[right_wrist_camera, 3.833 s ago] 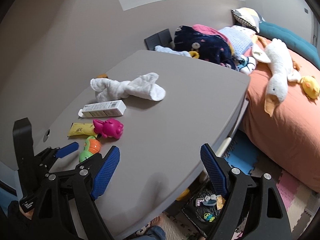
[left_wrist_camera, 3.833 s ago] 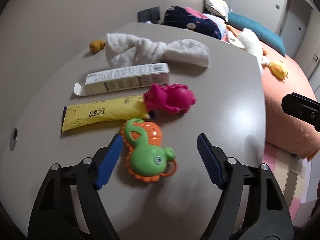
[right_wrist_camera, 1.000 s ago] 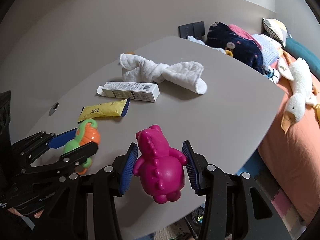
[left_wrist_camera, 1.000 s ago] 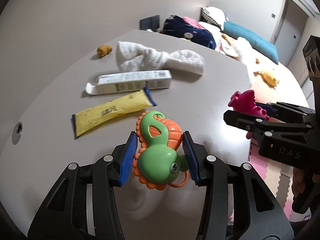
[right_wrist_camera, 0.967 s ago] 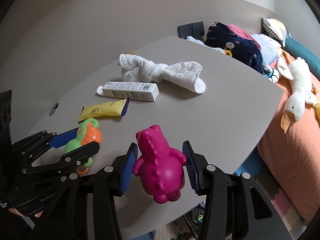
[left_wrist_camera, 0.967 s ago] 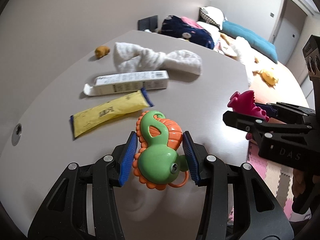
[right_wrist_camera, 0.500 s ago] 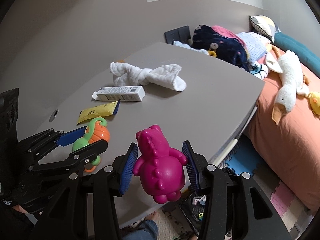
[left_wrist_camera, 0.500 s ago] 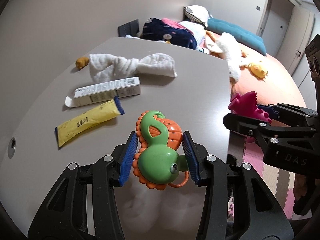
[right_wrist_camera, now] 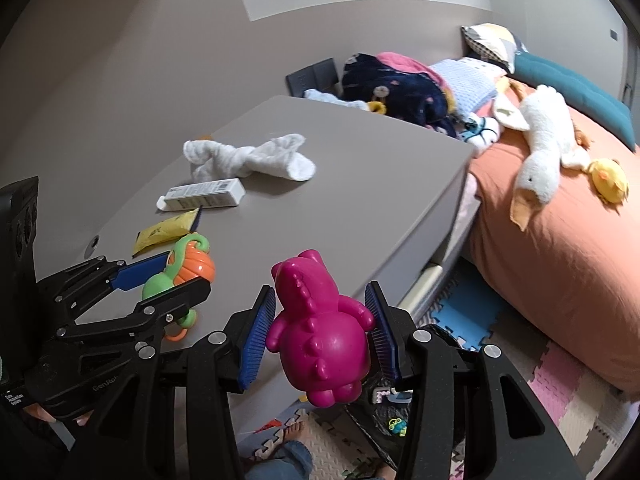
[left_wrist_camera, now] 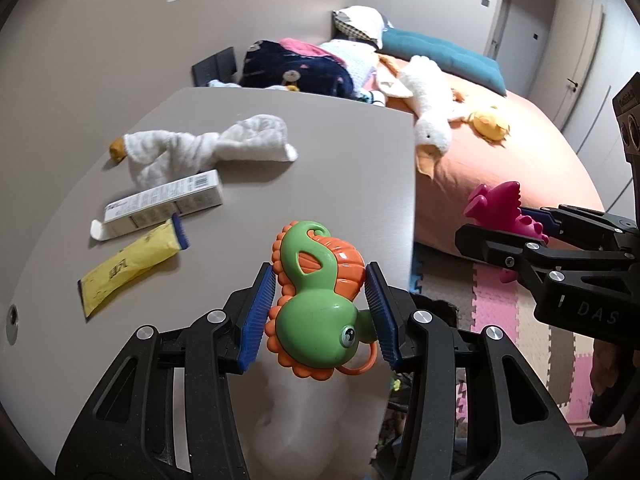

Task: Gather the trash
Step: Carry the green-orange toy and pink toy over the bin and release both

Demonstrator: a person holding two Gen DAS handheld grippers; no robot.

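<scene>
My left gripper (left_wrist_camera: 320, 316) is shut on a green and orange toy (left_wrist_camera: 316, 300), held above the near right edge of the grey table (left_wrist_camera: 352, 160). My right gripper (right_wrist_camera: 320, 332) is shut on a magenta dinosaur toy (right_wrist_camera: 320, 332), out past the table's edge over the floor. Each gripper shows in the other's view, the dinosaur toy (left_wrist_camera: 502, 208) at right, the green toy (right_wrist_camera: 182, 266) at left. On the table lie a yellow tube (left_wrist_camera: 128, 264), a white carton (left_wrist_camera: 164, 202) and a twisted white cloth (left_wrist_camera: 208, 148).
A bed with an orange cover (right_wrist_camera: 560, 248) holds a plush goose (right_wrist_camera: 540, 148), a small yellow plush (right_wrist_camera: 610, 180) and a heap of clothes (right_wrist_camera: 400, 84). Foam floor mats (right_wrist_camera: 552, 376) lie below. A dark bin (right_wrist_camera: 388, 408) stands under the table edge. A bare foot (right_wrist_camera: 296, 430) is near it.
Both grippers have carried their toys to the right, off towards the table's right edge. The things on the table have slid left and farther away in both views. The floor mats show more.
</scene>
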